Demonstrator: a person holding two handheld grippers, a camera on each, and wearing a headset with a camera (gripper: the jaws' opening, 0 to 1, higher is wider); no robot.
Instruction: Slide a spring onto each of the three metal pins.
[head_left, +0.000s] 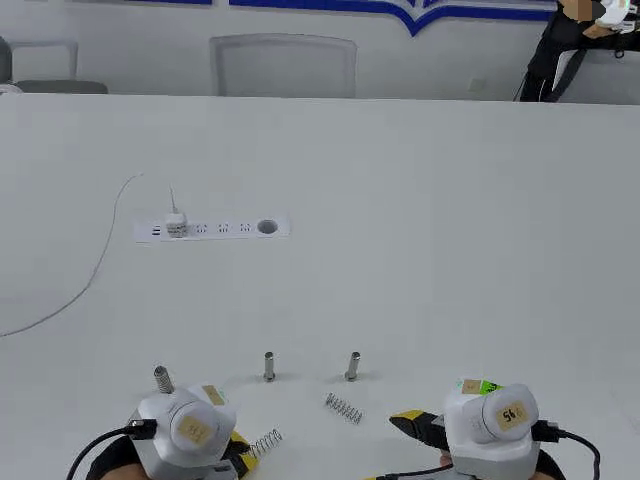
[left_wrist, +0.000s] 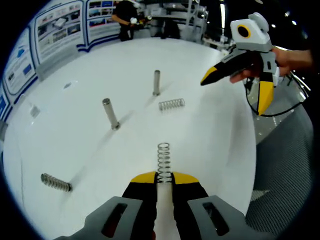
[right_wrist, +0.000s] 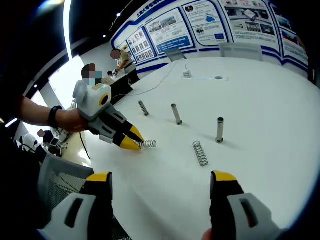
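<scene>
Now the left tongs (left_wrist: 164, 176) are pinched narrow on the lower end of a spring (left_wrist: 163, 159), which sticks out forward past their yellow tips above the white counter (left_wrist: 210, 135). In the head view they sit at the bottom left, with the gripped coil pointing toward the right.

3 metal pins stand upright in a row on the counter. The left pin (head_left: 163, 379) has a fitted spring coiled around its shaft. The middle pin (head_left: 269, 366) and the right pin (head_left: 352, 366) are bare. A loose spring (head_left: 343, 408) lies flat on the counter just in front of the right pin, between the 2 grippers and apart from both.

The right tongs (right_wrist: 161, 176) are spread wide and hold nothing. They hover at the bottom right of the head view, and their own view looks along the counter toward the loose spring and the pins.

A white power strip (head_left: 212, 229) lies well behind the pins, with a white plug in it and a thin cable curving off to the left. A grey chair (head_left: 283, 65) stands beyond the counter's far edge.
</scene>
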